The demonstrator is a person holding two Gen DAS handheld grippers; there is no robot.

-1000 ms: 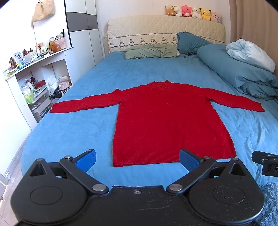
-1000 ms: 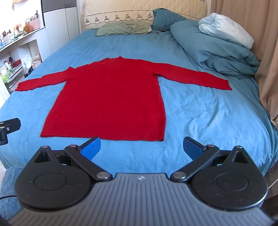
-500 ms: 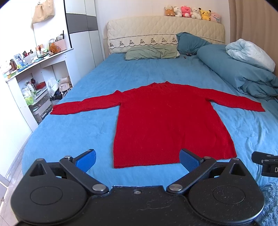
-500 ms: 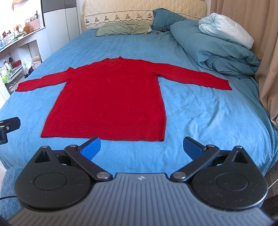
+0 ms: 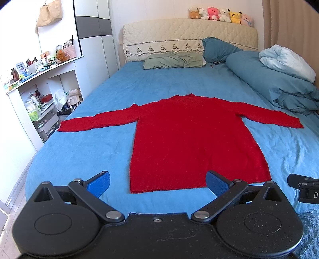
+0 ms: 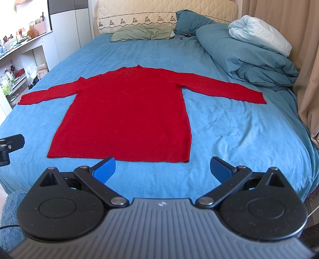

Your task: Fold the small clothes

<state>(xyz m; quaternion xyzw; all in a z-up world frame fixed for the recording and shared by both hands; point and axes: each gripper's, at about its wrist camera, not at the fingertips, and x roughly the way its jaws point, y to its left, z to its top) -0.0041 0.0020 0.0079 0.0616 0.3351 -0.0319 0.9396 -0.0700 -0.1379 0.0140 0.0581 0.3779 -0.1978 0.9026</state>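
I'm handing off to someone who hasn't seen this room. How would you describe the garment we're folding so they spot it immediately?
Start at the big bed with the blue sheet. In its middle, nearer the foot than the pillows, lies a red long-sleeved sweater, spread flat with both sleeves stretched out sideways. It is the only red thing on the bed; the other bedding is blue, teal or green.

Shelf clutter [image 5: 30, 65] too small

Plush toys [image 5: 220, 14] line the headboard [image 5: 189, 37] above a green pillow [image 5: 173, 62] and folded duvet [image 5: 279, 83].
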